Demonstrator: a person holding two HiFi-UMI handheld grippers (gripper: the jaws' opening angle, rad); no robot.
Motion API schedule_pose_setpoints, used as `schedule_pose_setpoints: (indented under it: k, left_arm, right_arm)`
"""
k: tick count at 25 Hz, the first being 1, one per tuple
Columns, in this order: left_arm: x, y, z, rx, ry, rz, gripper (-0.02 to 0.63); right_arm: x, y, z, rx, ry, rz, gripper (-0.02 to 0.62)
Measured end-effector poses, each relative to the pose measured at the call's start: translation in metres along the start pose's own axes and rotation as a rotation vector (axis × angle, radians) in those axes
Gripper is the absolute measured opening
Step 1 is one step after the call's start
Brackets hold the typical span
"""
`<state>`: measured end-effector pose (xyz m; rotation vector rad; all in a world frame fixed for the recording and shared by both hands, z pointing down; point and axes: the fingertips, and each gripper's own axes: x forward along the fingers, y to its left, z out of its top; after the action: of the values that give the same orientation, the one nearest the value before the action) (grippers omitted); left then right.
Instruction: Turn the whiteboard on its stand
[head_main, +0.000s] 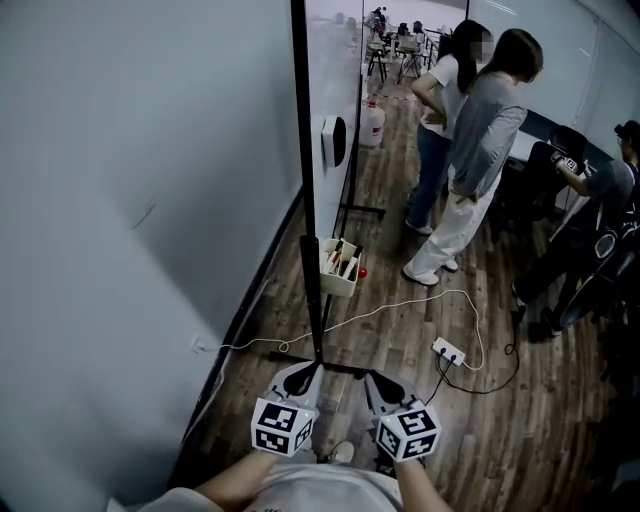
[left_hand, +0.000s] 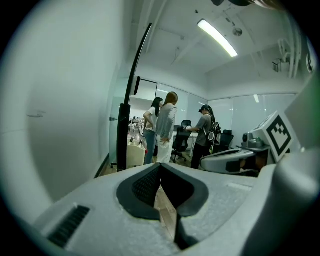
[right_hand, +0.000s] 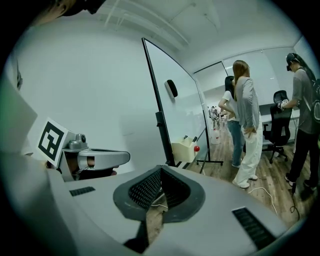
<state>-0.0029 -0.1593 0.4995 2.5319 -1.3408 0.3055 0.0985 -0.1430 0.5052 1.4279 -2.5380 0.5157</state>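
Where the left hand-held gripper (head_main: 302, 372) points, the whiteboard (head_main: 300, 120) stands ahead.

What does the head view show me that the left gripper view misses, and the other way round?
Head view only: the power strip lying on the floor to the right of the stand.
Left gripper view only: the ceiling light, and how the left gripper stands, jaws together with nothing between them.
Both: the whiteboard seen nearly edge-on, the white bin at its base, and two standing people beyond it.
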Motion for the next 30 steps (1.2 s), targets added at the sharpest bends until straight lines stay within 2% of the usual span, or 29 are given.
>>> schedule_pose_setpoints:
  k: [5,13,18,30]
  left_arm:
    - [0.015,0.013,0.010,0.020,-0.002,-0.003,0.011]
    - [0.040,0.042,0.025,0.003,-0.011,0.030,0.018]
    - [0.058,0.062,0.033,-0.001,-0.005,0.053,0.050]
    - [0.108,0.106,0.048,0.004,0.016,0.093,0.183]
  right_arm:
    - [0.010,-0.009,0.008,-0.003,-0.007,-0.024,0.006]
    - [0.027,-0.018,0.012,0.000,0.002,-0.025,0.006]
    - [0.038,-0.024,0.015,0.003,0.007,-0.021,0.006]
    - [0.064,-0.035,0.022,0.015,0.016,-0.030,0.006]
